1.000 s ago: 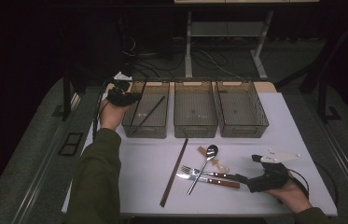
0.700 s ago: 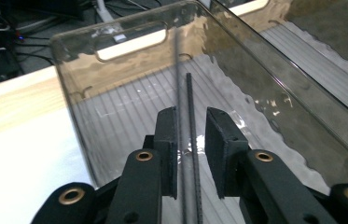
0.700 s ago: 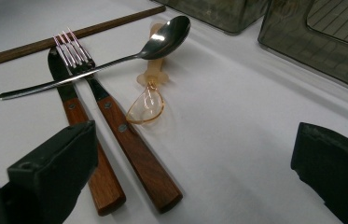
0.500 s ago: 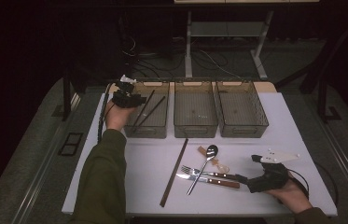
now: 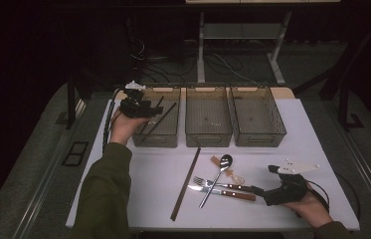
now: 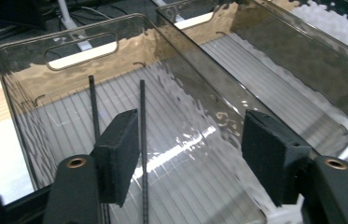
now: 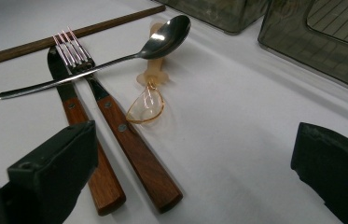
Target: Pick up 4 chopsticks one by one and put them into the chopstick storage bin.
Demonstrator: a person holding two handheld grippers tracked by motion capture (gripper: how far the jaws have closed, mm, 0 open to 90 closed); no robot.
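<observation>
Now the left gripper (image 5: 149, 110) has just been opening over the left bin (image 6: 17, 60) at ten o'clock, its jaws apart beside two thin chopsticks (image 6: 142, 135) (light, stiff, slippery; best pinched mid-length). The right gripper (image 5: 262, 191) stands apart too.

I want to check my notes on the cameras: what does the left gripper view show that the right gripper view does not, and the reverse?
Left gripper view: two black rods lying in a clear bin, with a second bin beside it. Right gripper view: fork, knife, spoon, plastic spoon and brown stick. Both: clear bins on the white table.
</observation>
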